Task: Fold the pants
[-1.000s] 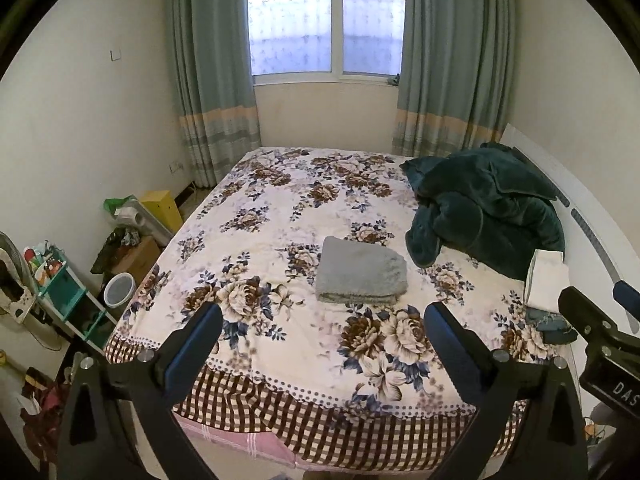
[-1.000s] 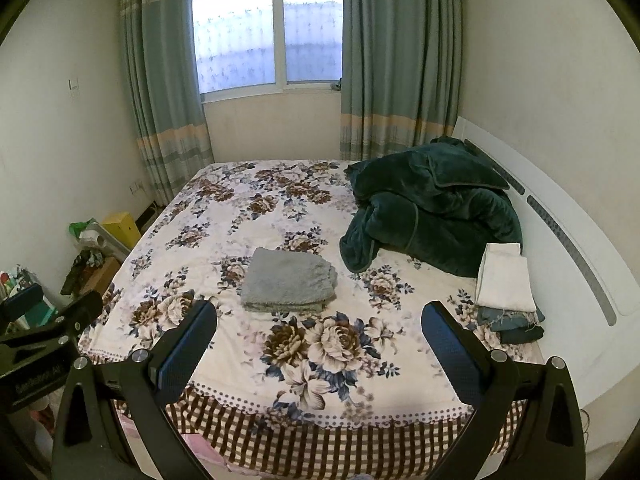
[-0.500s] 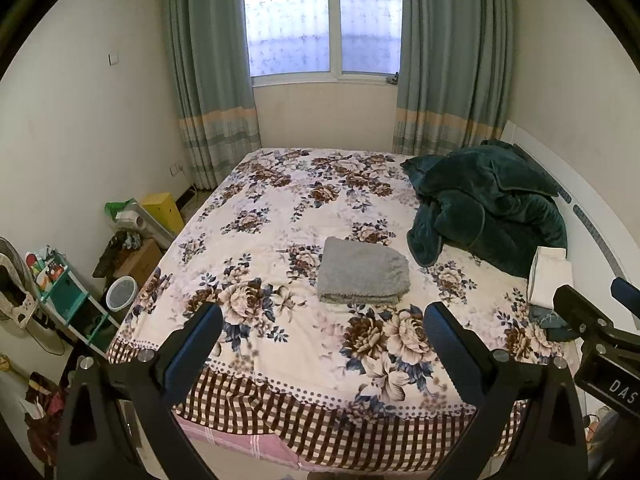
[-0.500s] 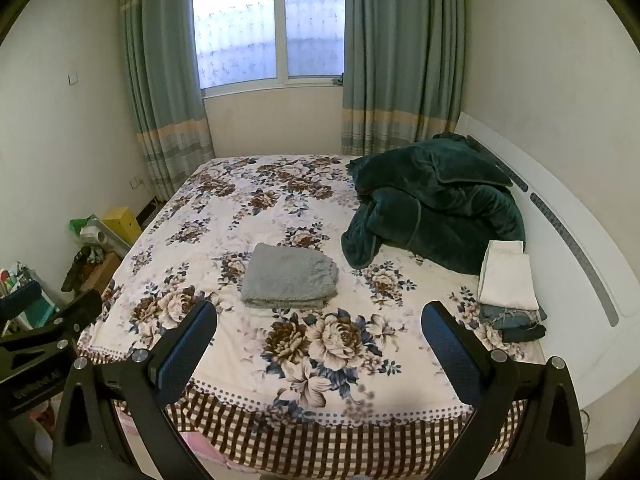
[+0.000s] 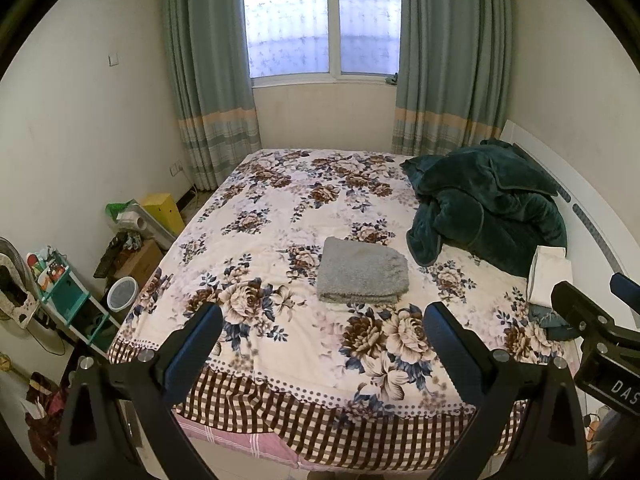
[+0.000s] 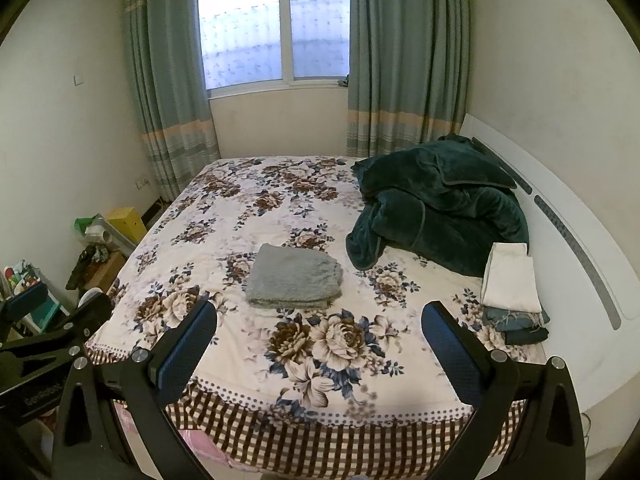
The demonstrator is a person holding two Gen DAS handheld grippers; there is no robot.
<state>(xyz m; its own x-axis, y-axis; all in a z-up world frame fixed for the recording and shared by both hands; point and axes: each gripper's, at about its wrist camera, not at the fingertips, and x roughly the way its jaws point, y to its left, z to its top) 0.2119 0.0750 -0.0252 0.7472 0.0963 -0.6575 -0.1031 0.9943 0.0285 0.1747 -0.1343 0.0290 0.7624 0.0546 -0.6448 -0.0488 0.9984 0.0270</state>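
Right wrist view shows soft, light grey pants (image 6: 294,282) folded mid-frame, best pinched at an edge; right gripper (image 6: 320,340) and left gripper (image 5: 322,342) both gape empty

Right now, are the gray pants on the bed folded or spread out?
Folded: the gray pants lie as a compact layered rectangle on the bed.

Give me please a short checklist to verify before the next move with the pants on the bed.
1. Left claw open and empty: ok.
2. Right claw open and empty: ok.
3. Grey folded pants lie flat mid-bed, edges stacked: ok.
4. Both claws clear of the floral bedspread: ok.
5. Dark green blanket apart from the pants: ok.
6. Folded stack by the headboard steady: cannot tell.
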